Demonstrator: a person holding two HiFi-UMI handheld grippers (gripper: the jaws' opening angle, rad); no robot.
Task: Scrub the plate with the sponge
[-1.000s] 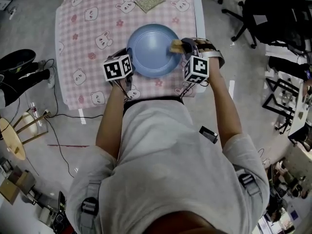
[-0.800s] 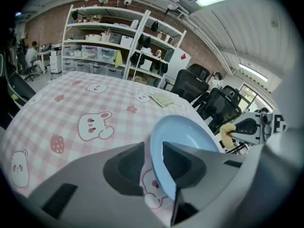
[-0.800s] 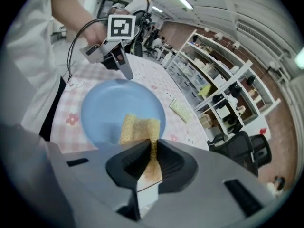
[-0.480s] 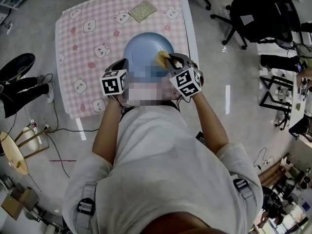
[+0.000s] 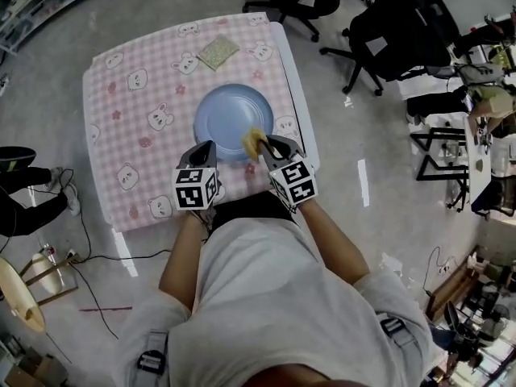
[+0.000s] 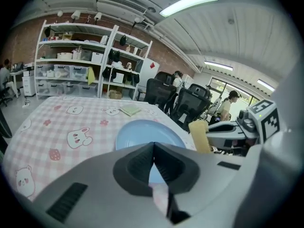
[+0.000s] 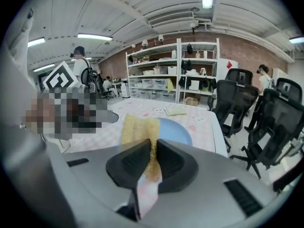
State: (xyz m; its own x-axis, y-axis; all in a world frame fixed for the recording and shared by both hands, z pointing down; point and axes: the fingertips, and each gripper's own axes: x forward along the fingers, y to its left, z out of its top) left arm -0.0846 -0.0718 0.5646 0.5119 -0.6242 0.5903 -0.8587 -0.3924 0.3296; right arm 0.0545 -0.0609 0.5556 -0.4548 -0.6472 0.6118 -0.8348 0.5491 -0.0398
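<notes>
A round blue plate (image 5: 230, 115) lies on the pink checked tablecloth (image 5: 137, 111). My right gripper (image 5: 262, 146) is shut on a yellow sponge (image 5: 255, 141), held upright over the plate's near right rim. In the right gripper view the sponge (image 7: 139, 126) stands up between the jaws, with the plate (image 7: 175, 130) behind it. My left gripper (image 5: 207, 147) hangs at the plate's near left edge, shut with nothing in it. The left gripper view looks over the plate (image 6: 142, 131) and shows the sponge (image 6: 200, 136) at the right.
A flat green scouring cloth (image 5: 218, 52) lies at the table's far side. Black office chairs (image 5: 379, 22) stand to the table's right and shelving (image 7: 175, 70) behind it. The table's right edge (image 5: 297, 95) runs close to the plate.
Both grippers have drawn back toward the plate's near edge. The sponge moved from the plate's right rim to its near right rim. The head view has swung and risen.
</notes>
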